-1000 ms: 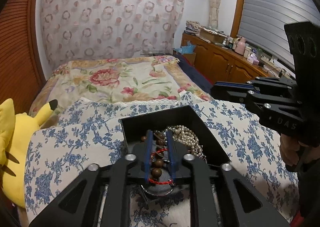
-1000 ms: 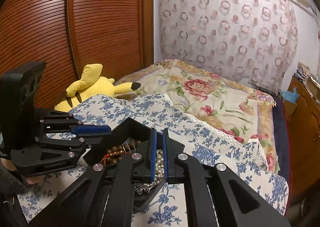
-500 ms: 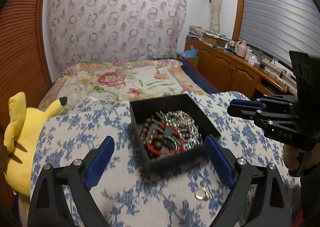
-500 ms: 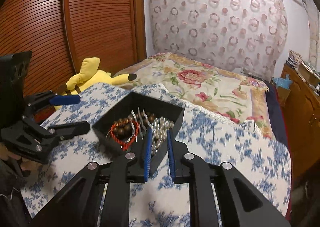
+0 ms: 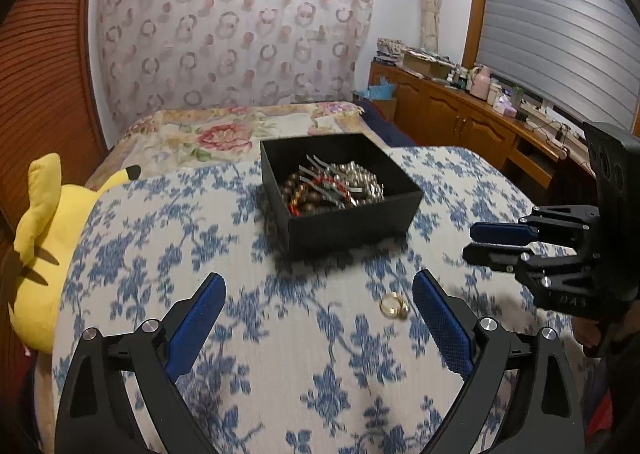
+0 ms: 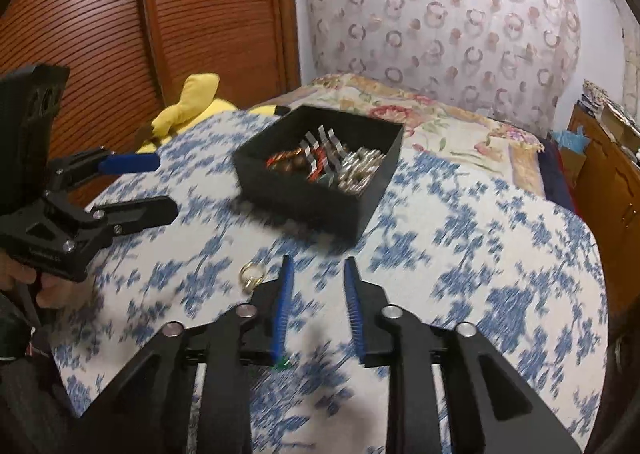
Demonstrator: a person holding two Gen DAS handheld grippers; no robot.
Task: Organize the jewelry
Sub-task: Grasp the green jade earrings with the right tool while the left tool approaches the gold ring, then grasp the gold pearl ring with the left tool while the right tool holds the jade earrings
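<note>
Gold ring (image 5: 394, 305) looks tiny, hard, slippery; I'd pinch across its band. Left jaws wide, right jaws opening, both empty.

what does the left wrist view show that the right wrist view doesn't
Only the left wrist view shows the window blind and the long wooden counter cluttered under it. Only the right wrist view shows the wide wooden slatted doors in full. Both show the black box of jewelry, the gold ring loose on the blue floral cloth, the yellow plush, the left gripper wide open and the right gripper, its jaws opening with nothing between them.
</note>
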